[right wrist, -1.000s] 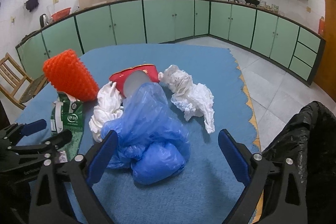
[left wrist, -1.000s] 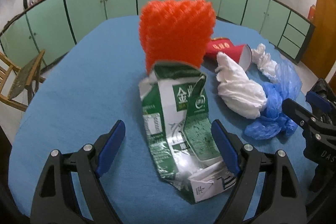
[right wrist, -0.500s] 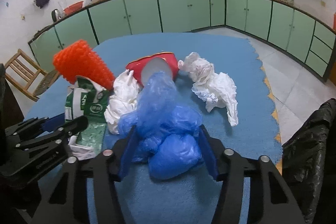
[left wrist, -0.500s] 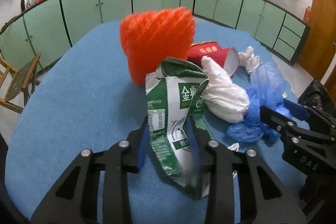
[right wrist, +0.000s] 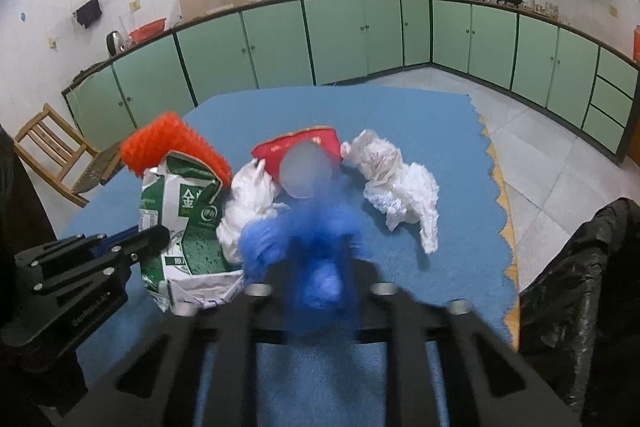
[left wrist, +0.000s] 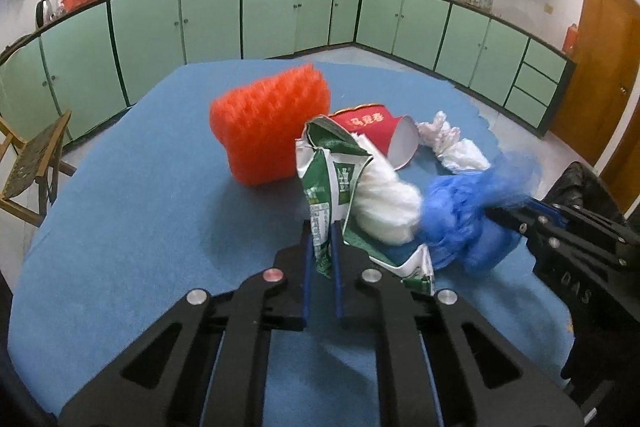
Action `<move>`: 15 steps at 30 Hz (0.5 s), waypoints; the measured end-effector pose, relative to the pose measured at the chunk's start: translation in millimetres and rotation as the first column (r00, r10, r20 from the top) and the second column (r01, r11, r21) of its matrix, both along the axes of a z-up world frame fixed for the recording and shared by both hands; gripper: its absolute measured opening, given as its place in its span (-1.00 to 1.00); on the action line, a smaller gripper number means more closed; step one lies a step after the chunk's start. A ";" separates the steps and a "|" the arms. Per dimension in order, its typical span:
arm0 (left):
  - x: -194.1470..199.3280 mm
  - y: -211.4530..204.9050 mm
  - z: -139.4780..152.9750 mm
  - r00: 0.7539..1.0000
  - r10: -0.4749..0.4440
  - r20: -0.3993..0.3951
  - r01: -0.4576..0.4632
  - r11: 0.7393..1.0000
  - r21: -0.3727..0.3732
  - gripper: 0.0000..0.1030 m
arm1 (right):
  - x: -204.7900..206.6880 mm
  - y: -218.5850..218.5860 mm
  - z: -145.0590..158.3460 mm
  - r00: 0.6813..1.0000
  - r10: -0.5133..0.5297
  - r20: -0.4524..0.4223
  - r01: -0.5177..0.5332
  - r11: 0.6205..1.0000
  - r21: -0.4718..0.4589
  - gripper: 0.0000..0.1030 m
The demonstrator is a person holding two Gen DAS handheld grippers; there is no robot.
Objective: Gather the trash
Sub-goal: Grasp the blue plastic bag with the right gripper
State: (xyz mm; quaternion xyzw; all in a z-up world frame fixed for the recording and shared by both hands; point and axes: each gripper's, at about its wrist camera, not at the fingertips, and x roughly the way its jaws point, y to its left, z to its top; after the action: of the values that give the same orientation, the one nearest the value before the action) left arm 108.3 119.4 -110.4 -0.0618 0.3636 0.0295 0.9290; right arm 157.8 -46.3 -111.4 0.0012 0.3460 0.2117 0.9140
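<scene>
Left wrist view shows our left gripper (left wrist: 321,259) pinching the crumpled green milk carton (left wrist: 332,183) between its two blue-lined fingers, the carton standing up out of the narrow gap with its torn end flopped onto the blue tablecloth (left wrist: 132,211); just behind the carton lies the orange foam net (left wrist: 270,129), and beside that a red paper cup (left wrist: 374,131) on its side with its open mouth turned toward us; a white crumpled plastic bag (left wrist: 386,205) touches the carton on the right, and a second white bag (left wrist: 454,147) lies farther back beyond the cup; at the right edge our right gripper (left wrist: 496,215) reaches in, pressed onto the blue plastic bag (left wrist: 460,223), which bunches out ahead of its fingers; right wrist view confirms this, though the picture is blurred there: the blue bag (right wrist: 308,259) sits squeezed between the closed-in fingers of the right gripper (right wrist: 316,291), raised slightly above the cloth as far as we can tell; a black trash bag (right wrist: 576,299) hangs at the table's right edge, near that gripper; green kitchen cabinets (right wrist: 360,39) line the wall behind, and a wooden chair (right wrist: 52,155) stands to the left of the table.
</scene>
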 end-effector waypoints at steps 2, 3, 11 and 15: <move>0.5 -3.6 1.6 1.000 -0.009 0.004 0.009 1.000 0.009 -0.88 | 0.9 -2.1 1.8 1.000 -0.002 -0.004 0.002 1.000 0.007 -0.77; 1.5 -4.9 0.8 1.000 -0.014 0.003 0.014 1.000 0.013 -0.87 | 1.6 -3.3 1.4 1.000 -0.007 -0.006 0.007 1.000 0.008 -0.77; 17.9 -5.2 -11.6 0.998 -0.032 -0.052 0.031 0.999 -0.013 -0.44 | 2.5 -7.0 -11.1 0.999 -0.017 -0.047 0.017 1.000 0.005 -0.24; 23.3 -13.8 -14.4 0.997 -0.060 -0.053 0.059 0.998 -0.014 -0.28 | 5.1 -7.2 -14.9 0.998 -0.019 -0.055 0.019 1.000 0.001 -0.05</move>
State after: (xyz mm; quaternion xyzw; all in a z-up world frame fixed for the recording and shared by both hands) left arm 131.6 105.6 -124.8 -0.0558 0.3900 0.0014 0.9191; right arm 162.8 -53.5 -126.4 0.0109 0.3707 0.2031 0.9062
